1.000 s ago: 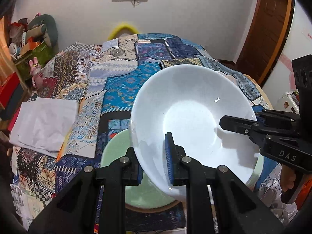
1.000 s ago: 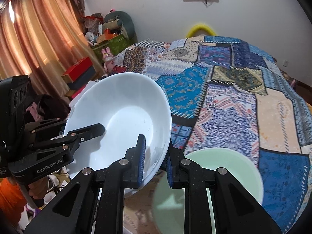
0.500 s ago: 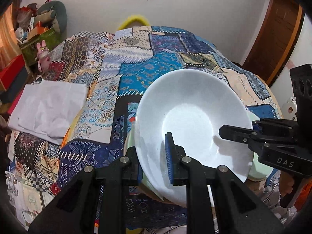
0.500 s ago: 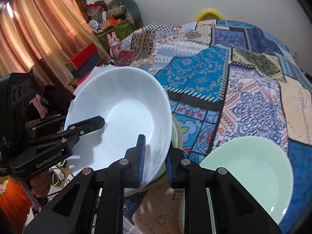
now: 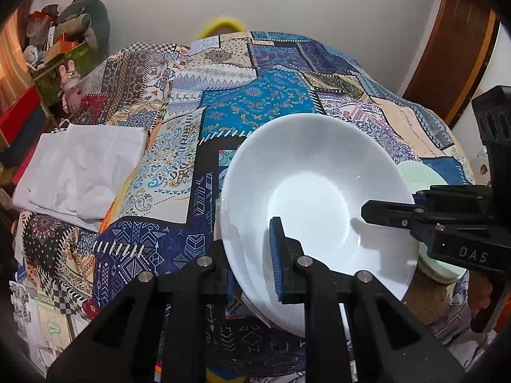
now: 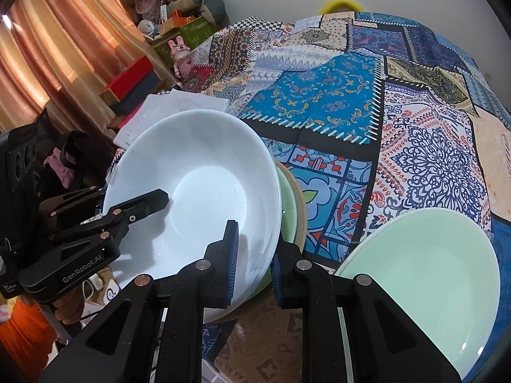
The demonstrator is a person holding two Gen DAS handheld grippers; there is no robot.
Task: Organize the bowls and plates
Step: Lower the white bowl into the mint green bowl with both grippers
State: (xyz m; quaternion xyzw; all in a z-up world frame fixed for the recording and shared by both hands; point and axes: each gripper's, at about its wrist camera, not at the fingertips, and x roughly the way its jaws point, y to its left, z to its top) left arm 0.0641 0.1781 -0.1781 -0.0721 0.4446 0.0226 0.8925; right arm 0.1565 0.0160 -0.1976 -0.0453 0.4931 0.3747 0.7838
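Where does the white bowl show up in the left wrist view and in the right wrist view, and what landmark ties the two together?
Left wrist view: white bowl sits centre-right, its near rim clamped in the left claw.
Right wrist view: the bowl sits centre-left, its rim clamped in the right claw.
Shared landmark: the folded white cloth on the patchwork tablecloth.

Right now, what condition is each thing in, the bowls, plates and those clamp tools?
white bowl: tilted, empty, gripped at two opposite rims, above a stack.
left hand-held gripper: shut on the white bowl's rim.
right hand-held gripper: shut on the white bowl's opposite rim.
green dish under the bowl: lying on a tan dish, mostly hidden.
light green plate: flat on the table, empty.
white cloth: folded, lying flat.
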